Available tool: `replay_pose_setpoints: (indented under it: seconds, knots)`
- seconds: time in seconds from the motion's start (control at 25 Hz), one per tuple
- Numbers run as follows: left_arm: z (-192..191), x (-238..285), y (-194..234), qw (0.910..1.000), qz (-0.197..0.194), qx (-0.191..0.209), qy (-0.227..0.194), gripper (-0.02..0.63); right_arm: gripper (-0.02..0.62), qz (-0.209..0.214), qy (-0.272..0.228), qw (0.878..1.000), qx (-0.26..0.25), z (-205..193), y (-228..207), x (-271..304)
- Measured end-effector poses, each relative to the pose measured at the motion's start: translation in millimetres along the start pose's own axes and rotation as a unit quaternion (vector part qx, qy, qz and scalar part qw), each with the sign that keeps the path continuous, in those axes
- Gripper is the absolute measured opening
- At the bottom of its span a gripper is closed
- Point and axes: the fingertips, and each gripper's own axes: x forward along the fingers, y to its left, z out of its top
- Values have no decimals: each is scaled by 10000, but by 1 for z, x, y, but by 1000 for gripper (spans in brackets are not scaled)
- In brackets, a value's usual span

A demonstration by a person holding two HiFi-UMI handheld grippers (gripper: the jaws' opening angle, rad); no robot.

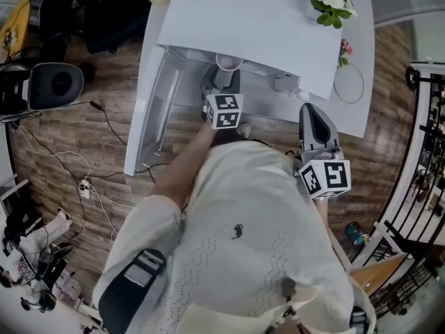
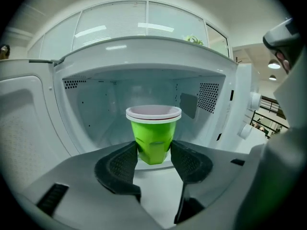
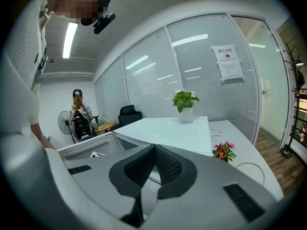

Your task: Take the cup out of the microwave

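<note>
A green cup with a white rim is clamped low on its body by the jaws of the left hand-held gripper, at the mouth of the open microwave. The right hand-held gripper is closed on nothing, off to the right. The cup is best drawn straight out and level (its contents cannot be seen), with the rim steered clear of the cavity's upper edge and the open door.
</note>
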Motion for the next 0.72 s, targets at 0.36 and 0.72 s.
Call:
replay_pose_setpoints:
  seconds: [0.36, 0.72]
  knots:
    - [-15, -42, -15, 9999, 51, 23, -102, 239, 8, 213, 5, 9998, -66, -14, 13, -28]
    - [-28, -82, -32, 9999, -6, 19, -161, 238, 8, 320, 8, 9994, -104, -29, 21, -56]
